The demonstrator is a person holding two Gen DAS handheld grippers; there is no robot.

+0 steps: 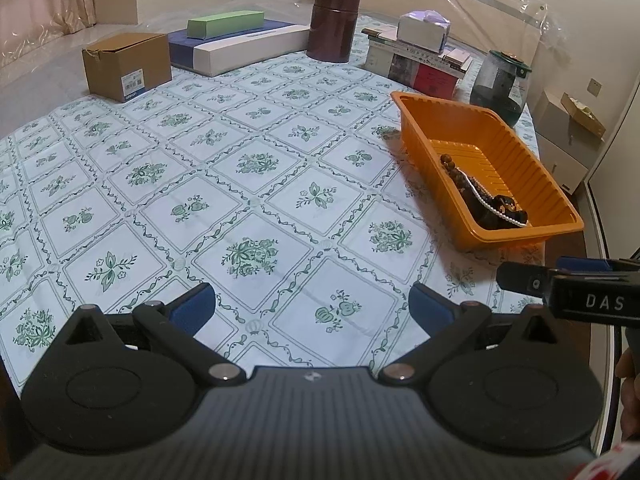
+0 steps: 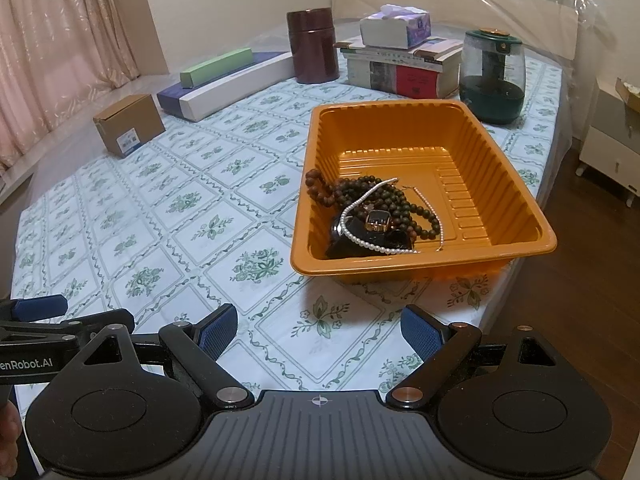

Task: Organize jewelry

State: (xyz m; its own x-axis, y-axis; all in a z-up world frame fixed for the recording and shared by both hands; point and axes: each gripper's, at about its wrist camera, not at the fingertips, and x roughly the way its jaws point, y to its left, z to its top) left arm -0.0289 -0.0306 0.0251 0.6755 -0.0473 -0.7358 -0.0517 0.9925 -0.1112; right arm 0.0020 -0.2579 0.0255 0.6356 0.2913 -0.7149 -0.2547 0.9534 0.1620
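Observation:
An orange plastic tray [image 2: 516, 184] [image 1: 532, 160] sits on the flowered tablecloth near the table's right edge. In its near corner lies a heap of jewelry: dark bead strands [image 2: 396, 200] [image 1: 460, 176], a white pearl necklace [image 2: 360, 236] [image 1: 496, 208] and a black watch with a gold face [image 2: 378, 222]. My right gripper [image 2: 318, 330] hovers open over the cloth just in front of the tray, nothing between its blue pads. My left gripper [image 1: 312, 308] is open too, over bare cloth left of the tray. The right gripper's side [image 1: 568, 284] shows at the left wrist view's right edge.
Along the far side stand a brown cardboard box [image 1: 128, 66], long flat boxes [image 1: 240, 42], a dark maroon canister [image 1: 334, 24], stacked books with a tissue box [image 2: 400, 60] and a green humidifier [image 2: 492, 76]. The table edge and wooden floor [image 2: 580, 280] lie right of the tray.

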